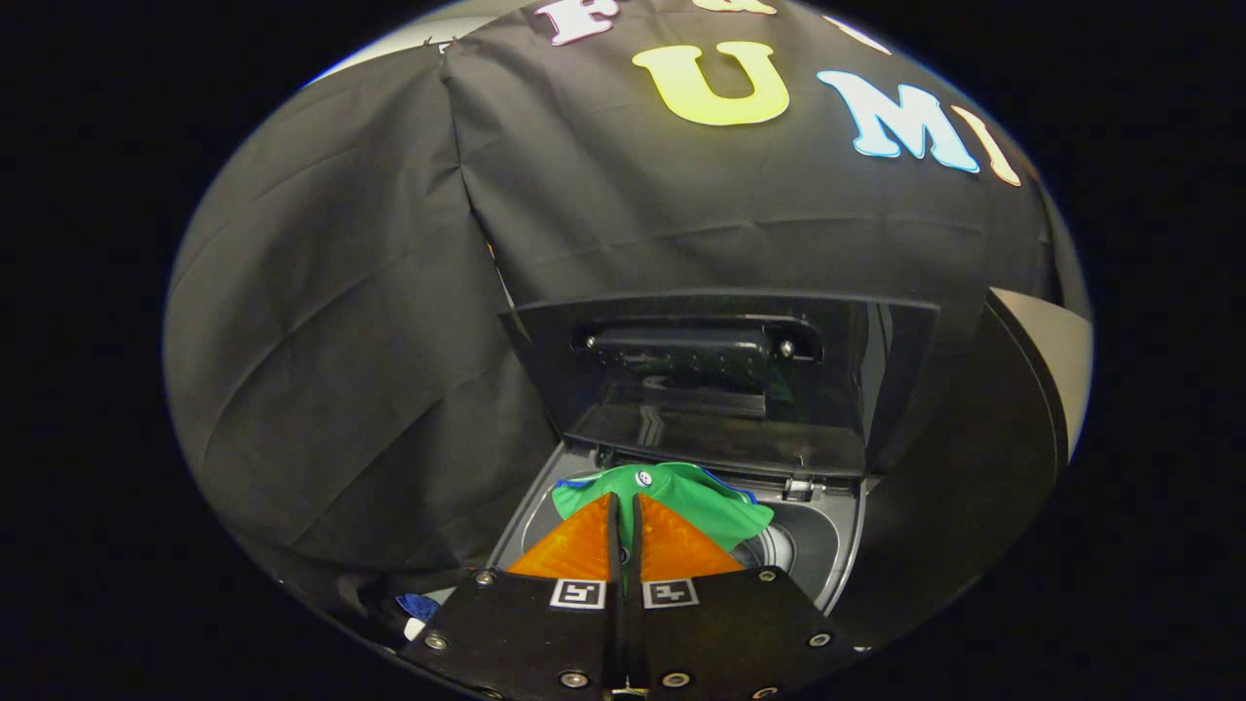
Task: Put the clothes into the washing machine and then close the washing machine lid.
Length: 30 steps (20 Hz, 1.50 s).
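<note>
The black cloth wall [370, 321] hangs behind everything, creased and draped, and it takes up the far side and the left.

In front of it stands the washer [827, 555], a dark grey top-loader, right of and beyond my fingers. Its lid [720, 389] is raised, standing nearly upright at the far edge of the opening, with a dark handle recess across its upper part and a glossy pane below that reflects a little green. A small hinge shows at the lid's lower right corner. The round drum mouth lies open beneath it, its pale rim curving around on the left and right.

The green shirt [701, 506] sits over that opening, just ahead of my fingertips, bunched and hanging from them, with a blue edge at its left and right ends and a small round button near its far edge.

My fingers [624, 531] are the two orange wedges below it. They are drawn together with only a thin dark slit between them, and green cloth shows in that slit, so both press on the shirt.

Near left, beside the black finger mounts, a small scrap of blue and white cloth [419, 608] lies low in the shadow.
</note>
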Tool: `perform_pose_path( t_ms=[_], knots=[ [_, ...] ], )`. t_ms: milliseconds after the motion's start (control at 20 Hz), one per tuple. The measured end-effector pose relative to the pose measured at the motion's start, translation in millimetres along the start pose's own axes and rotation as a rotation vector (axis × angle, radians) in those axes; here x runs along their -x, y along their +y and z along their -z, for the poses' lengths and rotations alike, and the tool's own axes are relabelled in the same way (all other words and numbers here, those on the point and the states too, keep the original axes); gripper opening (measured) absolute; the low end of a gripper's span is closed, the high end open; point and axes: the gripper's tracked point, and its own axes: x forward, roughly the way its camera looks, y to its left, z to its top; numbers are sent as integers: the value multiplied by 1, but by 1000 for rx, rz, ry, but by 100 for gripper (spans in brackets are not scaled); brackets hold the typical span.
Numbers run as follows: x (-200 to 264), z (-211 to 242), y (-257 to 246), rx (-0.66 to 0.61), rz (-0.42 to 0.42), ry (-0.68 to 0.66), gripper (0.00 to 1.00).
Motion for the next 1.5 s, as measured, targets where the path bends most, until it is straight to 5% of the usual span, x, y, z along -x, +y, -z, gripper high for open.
perform_pose_path(
  t_ms=[400, 600, 650, 900, 1500],
  knots=[
    [-27, 49, -18, 20, 77, 81, 3],
    [-33, 58, -29, 13, 100, 88, 14],
    [-36, 59, -33, 10, 111, 87, 21],
    [-28, 54, -31, 45, 121, 53, 95],
    [10, -61, -4, 142, 86, -346, 96]
  ],
)
